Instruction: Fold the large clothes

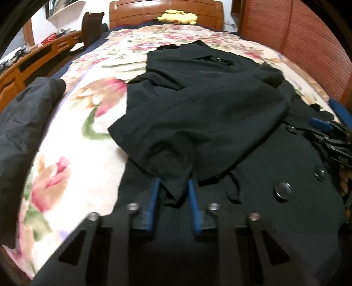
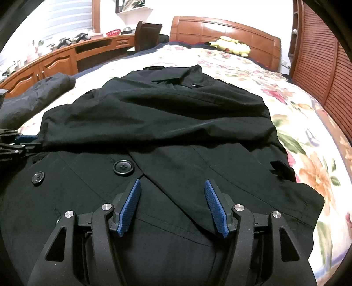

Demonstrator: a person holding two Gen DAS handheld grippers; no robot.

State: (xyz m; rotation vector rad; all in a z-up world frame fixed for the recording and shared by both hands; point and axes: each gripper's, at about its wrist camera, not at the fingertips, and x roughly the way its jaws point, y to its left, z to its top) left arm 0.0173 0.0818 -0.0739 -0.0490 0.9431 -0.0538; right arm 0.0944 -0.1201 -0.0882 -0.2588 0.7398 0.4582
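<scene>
One dark grey padded jacket (image 1: 24,114), bundled at 9 o'clock. One black buttoned cloth coat (image 2: 154,123) on the floral-quilted bed (image 1: 88,114), long axis running 6 to 12 o'clock. Left gripper (image 1: 173,189), nearer, clamps its folded-over sleeve cuff (image 1: 173,173), which trails toward 12 o'clock. Right gripper (image 2: 172,193) gapes wide and empty above the hem, two buttons (image 2: 123,167) at 10 o'clock.

Even indoor light, strong fisheye bending in both views

The left wrist view is smeared by motion blur, worst on the floral bedspread (image 1: 72,136) toward 9 o'clock; the right wrist view is sharp. The black coat (image 2: 167,123) swallows detail, the window blinds (image 2: 66,19) at 11 o'clock blow out, and corners vignette black.
</scene>
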